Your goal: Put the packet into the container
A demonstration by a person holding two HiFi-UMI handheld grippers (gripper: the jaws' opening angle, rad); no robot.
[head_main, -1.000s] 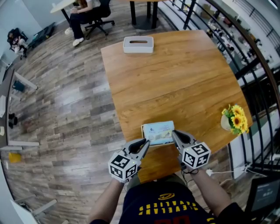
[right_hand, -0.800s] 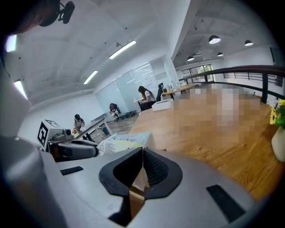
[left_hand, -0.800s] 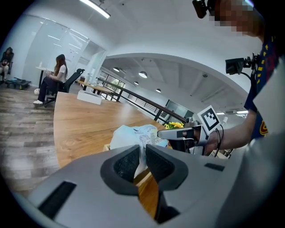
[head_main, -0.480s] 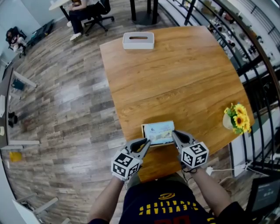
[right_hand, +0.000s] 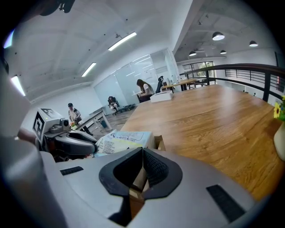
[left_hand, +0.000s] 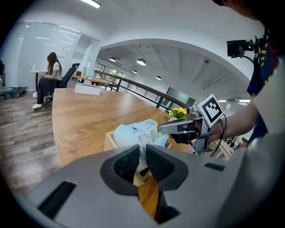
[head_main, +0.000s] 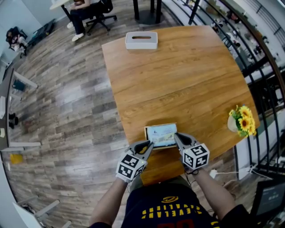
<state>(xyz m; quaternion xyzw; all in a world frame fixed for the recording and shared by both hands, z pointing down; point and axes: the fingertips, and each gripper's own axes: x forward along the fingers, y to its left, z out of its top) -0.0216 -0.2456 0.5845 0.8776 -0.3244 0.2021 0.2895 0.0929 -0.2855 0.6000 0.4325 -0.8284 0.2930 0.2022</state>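
A small wooden container (head_main: 145, 133) stands near the table's front edge, and a light blue and white packet (head_main: 161, 133) lies in it, bulging over the rim. My left gripper (head_main: 149, 144) is at the container's front left corner. In the left gripper view (left_hand: 141, 156) its pads pinch the packet's (left_hand: 140, 133) white edge. My right gripper (head_main: 177, 136) is at the front right corner. In the right gripper view (right_hand: 141, 167) its jaws are closed on a thin strip of the container's wall (right_hand: 159, 142), beside the packet (right_hand: 122, 139).
A white tissue box (head_main: 141, 40) sits at the table's far edge. A vase of sunflowers (head_main: 240, 122) stands at the right edge. A black railing (head_main: 249, 53) runs along the right. A person sits at a desk far back (head_main: 84, 13).
Both gripper tips stay at the container's front corners. The left gripper's body has swung slightly to the right. The packet has not moved.
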